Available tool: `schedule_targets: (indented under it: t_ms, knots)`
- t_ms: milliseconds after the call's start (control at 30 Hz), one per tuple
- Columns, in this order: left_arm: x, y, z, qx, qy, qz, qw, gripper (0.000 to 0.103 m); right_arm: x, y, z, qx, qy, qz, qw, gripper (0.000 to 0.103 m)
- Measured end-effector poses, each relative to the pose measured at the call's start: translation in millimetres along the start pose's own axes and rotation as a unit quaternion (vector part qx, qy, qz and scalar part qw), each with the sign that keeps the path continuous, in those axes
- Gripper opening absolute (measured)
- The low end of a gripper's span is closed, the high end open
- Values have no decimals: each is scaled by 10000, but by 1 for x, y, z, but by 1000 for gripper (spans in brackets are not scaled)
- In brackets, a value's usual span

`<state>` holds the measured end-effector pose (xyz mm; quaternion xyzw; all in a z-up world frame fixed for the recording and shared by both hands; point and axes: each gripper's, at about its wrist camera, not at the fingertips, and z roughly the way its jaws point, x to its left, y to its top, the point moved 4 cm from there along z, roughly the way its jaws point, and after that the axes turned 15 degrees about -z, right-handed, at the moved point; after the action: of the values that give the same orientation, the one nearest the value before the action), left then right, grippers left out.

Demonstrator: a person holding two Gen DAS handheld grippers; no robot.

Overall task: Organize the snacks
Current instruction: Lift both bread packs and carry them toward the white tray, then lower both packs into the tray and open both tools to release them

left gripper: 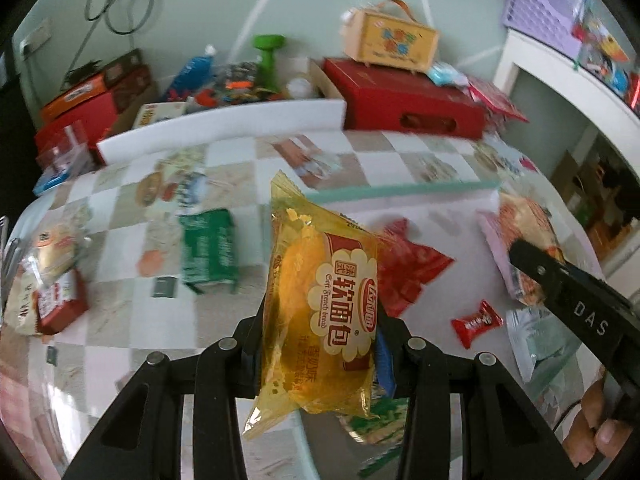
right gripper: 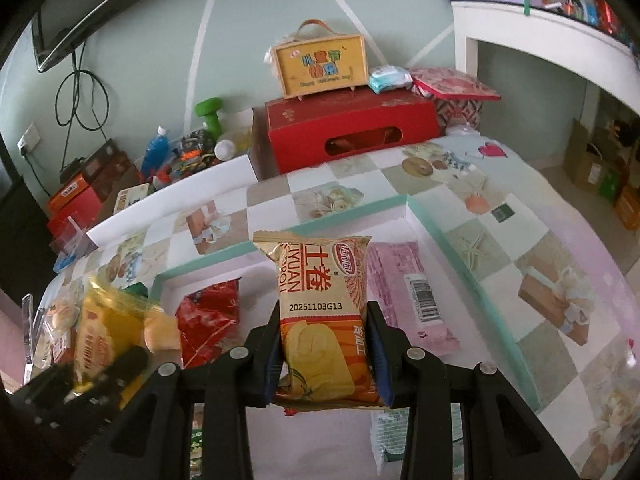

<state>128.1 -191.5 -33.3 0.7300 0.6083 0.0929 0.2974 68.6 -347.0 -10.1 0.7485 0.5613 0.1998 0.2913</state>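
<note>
Pale green wall behind, crossed by thin white lines; below it a table [right gripper: 500, 248] under glossy checked oilcloth printed with shells and gift boxes; on that, a shallow white tray [right gripper: 440, 236] edged in mint green.

Clamped upright in the left gripper [left gripper: 320, 344]: a yellow bread packet [left gripper: 320, 304], clear crinkly film, puffy, round golden bun inside, cream scalloped label with red Chinese characters, jagged sealed ends; held above the table's near part.

Gripped narrow by the right gripper [right gripper: 324, 348]: a beige roll packet [right gripper: 320, 304], matte foil, pillow-shaped, red lettering, printed date code, orange lower half; held over the tray's near end.

Lying in the tray: a red crumpled packet [right gripper: 208, 320] and a flat pink packet [right gripper: 404, 288] with a barcode. Resting on the cloth left of the tray: a green packet [left gripper: 208, 252], blurred. Small red candy [left gripper: 476, 322] near the right gripper's arm.

Farther back: a red cardboard box [right gripper: 352, 132] with an oval handle slot; atop it a yellow carry case [right gripper: 320, 66] with a strap.
</note>
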Motion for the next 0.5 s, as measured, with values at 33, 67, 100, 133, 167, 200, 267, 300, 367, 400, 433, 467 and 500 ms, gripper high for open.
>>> schedule_targets:
  t_ms: [33,67,100,133,167,200,267,300,367,400,433,467,500]
  knots:
    - [-3,-2,2,27,-8,29,10000,44,1,-1,3,40,24,-4,10000,40]
    - [-6,-4,4,58,-17,64,10000,44,2,-2,6,82,51,-11,10000,40]
    - [-8,-6,5,73,-24,87,9999,44,4,-4,9,113,68,-16,9999,40]
    - [-9,-7,6,88,-30,107,9999,44,5,-5,12,151,88,-30,9998,40]
    - [-11,-8,7,107,-31,128,9999,44,6,-6,13,171,95,-38,9998,40]
    - [-12,-9,8,123,-32,146,9998,44,6,-6,15,189,98,-46,9998,40]
    - [-15,-10,10,154,-52,172,9997,44,7,-7,16,212,100,-59,9997,40]
    - [-16,-10,9,160,-72,190,9997,45,7,-7,17,216,100,-61,9997,40]
    - [-18,-10,5,110,-69,238,9996,63,6,-6,15,211,52,-55,9997,40]
    - [-18,-8,5,84,-60,257,9996,67,6,-6,14,202,37,-54,9998,40]
    - [-19,-7,3,45,-55,268,9996,69,6,-5,14,190,37,-56,9998,40]
    - [-20,-6,0,15,-82,281,9996,70,6,-4,12,168,38,-64,9998,40]
    - [-20,-6,-1,12,-99,289,9995,70,6,-4,12,162,37,-73,9998,40]
